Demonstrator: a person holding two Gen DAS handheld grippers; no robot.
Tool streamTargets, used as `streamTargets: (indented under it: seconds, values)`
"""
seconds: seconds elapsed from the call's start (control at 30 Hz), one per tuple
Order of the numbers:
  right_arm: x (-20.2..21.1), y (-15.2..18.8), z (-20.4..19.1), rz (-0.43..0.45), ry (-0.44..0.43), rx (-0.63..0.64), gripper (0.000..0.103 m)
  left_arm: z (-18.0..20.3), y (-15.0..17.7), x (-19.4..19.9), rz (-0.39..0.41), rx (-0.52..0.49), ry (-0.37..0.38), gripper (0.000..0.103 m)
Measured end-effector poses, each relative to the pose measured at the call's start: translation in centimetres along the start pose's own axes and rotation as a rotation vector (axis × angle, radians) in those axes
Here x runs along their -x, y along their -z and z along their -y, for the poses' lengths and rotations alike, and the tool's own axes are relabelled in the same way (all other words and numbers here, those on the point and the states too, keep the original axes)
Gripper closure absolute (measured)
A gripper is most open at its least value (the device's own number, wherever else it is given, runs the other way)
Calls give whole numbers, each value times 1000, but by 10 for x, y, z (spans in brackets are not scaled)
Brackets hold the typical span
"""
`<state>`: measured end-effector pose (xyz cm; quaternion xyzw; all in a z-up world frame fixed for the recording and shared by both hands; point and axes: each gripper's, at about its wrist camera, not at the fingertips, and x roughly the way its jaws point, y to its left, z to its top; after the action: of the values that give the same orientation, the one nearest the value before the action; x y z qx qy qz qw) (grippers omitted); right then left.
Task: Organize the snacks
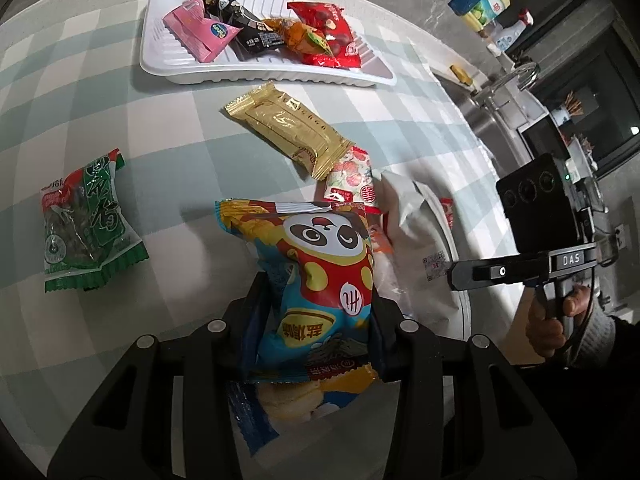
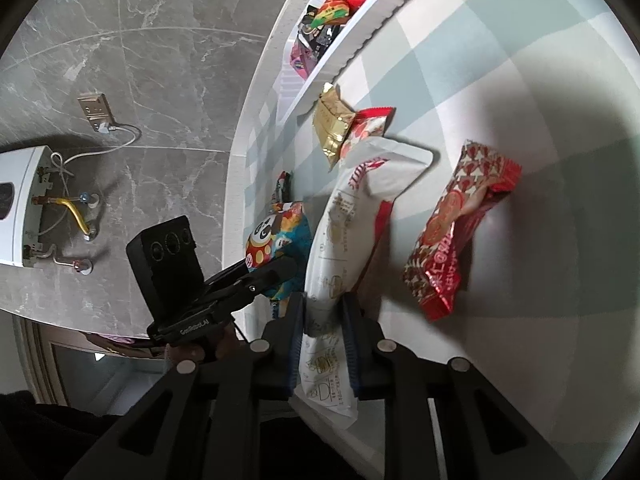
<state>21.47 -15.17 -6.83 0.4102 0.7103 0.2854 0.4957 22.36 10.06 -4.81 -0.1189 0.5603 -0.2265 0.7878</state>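
My left gripper [image 1: 320,300] is shut on a blue, red and yellow snack bag with a panda face [image 1: 316,264], held a little above the checked tablecloth. My right gripper [image 2: 324,304] is shut on the end of a long white packet [image 2: 352,208] with red trim, which also lies right of the panda bag [image 1: 408,232]. A white ribbed tray [image 1: 200,74] at the far side holds pink, black, orange and red packets. Loose on the cloth lie a gold packet [image 1: 288,128], a strawberry-print packet [image 1: 352,176], a green packet [image 1: 88,220] and a red patterned packet [image 2: 456,224].
The round table's edge curves past on the right, where a sink with a tap [image 1: 516,80] and bottles [image 1: 484,0] stand. In the right wrist view, a water heater [image 2: 20,208] and a wall socket [image 2: 94,110] sit on the grey marble wall.
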Motion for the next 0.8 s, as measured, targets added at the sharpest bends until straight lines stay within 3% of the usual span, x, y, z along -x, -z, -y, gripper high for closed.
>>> streamTargets:
  seconds: [0.27,0.47,0.67,0.8]
  values:
    - [7,2,-4,7,-96,-32,92,1,-2,11,26,23,38,63]
    - [7,3,-12,5,-4,22,91,-2,-2,13,31,33,22,63]
    - [0,-2,-21,26,66,56,74,-4,1,15,41,47,17,63]
    - [-6,-7,-35,26,162,119,71,-6,4,15,43,55,13,63]
